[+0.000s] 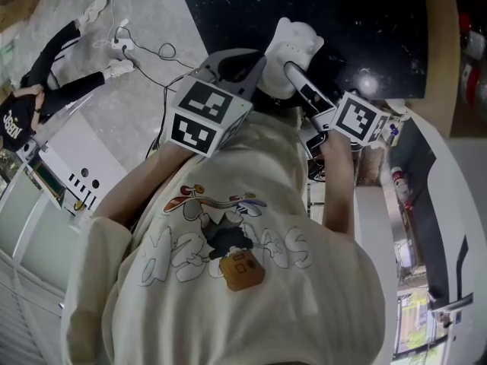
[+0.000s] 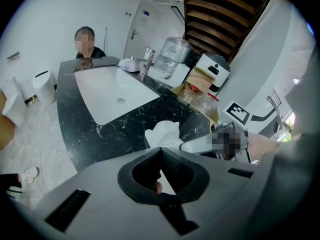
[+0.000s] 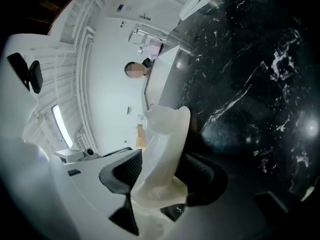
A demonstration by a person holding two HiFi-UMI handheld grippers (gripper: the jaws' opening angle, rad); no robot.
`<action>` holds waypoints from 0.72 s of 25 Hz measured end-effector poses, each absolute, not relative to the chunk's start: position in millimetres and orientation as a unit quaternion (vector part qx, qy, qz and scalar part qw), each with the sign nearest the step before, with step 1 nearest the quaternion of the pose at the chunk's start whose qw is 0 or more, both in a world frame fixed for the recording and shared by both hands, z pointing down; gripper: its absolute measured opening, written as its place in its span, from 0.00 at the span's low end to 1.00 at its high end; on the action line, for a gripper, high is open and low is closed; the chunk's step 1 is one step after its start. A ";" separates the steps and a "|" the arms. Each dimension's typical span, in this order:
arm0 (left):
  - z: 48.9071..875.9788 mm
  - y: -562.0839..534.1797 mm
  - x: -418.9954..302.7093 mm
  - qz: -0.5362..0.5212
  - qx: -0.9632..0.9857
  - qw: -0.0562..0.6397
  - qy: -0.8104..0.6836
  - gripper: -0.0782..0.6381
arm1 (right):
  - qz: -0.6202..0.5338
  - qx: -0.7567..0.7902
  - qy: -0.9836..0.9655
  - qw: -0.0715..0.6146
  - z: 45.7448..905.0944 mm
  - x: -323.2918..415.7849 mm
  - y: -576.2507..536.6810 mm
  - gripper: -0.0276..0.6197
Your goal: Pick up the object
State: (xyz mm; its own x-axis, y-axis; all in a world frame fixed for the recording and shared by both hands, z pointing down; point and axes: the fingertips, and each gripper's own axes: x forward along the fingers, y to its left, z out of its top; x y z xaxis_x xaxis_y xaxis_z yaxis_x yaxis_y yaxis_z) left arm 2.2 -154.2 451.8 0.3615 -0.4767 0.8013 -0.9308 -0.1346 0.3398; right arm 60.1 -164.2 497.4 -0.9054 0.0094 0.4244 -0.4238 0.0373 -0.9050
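A white moulded figure (image 1: pixel 293 52) hangs above the black marble counter (image 1: pixel 365 21). My right gripper (image 1: pixel 289 68) is shut on it. In the right gripper view the white figure (image 3: pixel 162 144) stands between the two black pads of the right gripper (image 3: pixel 162 175) and sticks out past them. My left gripper (image 1: pixel 257 61) is just left of the figure, its grey body close against it. From the left gripper view the left gripper (image 2: pixel 160 151) has its jaws shut with nothing in them, and the figure (image 2: pixel 162 133) shows just beyond the tips.
A white sink (image 2: pixel 110 91) with a faucet (image 2: pixel 146 64) is set in the counter (image 2: pixel 85 129). A water jug (image 2: pixel 172 58) and boxes stand at the far end. A person (image 2: pixel 85 44) is behind the counter. Cables (image 1: pixel 152 52) lie on the floor.
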 end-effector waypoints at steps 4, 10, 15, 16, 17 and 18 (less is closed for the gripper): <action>450.5 -153.3 1.1 0.265 0.703 0.435 -0.496 0.13 | 0.674 0.157 -0.701 0.171 501.8 60.8 -164.3 0.37; 452.0 -153.2 0.0 0.261 0.705 0.432 -0.498 0.13 | 0.674 0.149 -0.702 0.175 501.9 58.1 -164.0 0.36; 449.8 -153.0 -0.8 0.259 0.706 0.428 -0.501 0.13 | 0.684 0.143 -0.697 0.158 496.1 54.8 -160.2 0.31; 449.3 -153.1 -0.7 0.259 0.707 0.427 -0.501 0.13 | 0.684 0.138 -0.700 0.154 493.2 53.2 -159.0 0.29; 448.6 -153.4 -0.7 0.258 0.708 0.426 -0.501 0.13 | 0.682 0.134 -0.703 0.150 490.3 51.6 -158.4 0.28; 447.7 -153.8 -0.6 0.258 0.708 0.424 -0.502 0.13 | 0.679 0.133 -0.707 0.147 487.9 50.5 -158.1 0.27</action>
State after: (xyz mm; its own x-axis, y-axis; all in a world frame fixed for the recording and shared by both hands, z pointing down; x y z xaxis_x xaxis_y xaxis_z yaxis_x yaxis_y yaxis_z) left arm -0.6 -153.8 447.7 0.3639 -0.4921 0.7908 -0.9295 -0.1367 0.3426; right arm 50.5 -158.1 487.9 -0.9216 0.0115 0.3879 -0.3872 0.0417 -0.9211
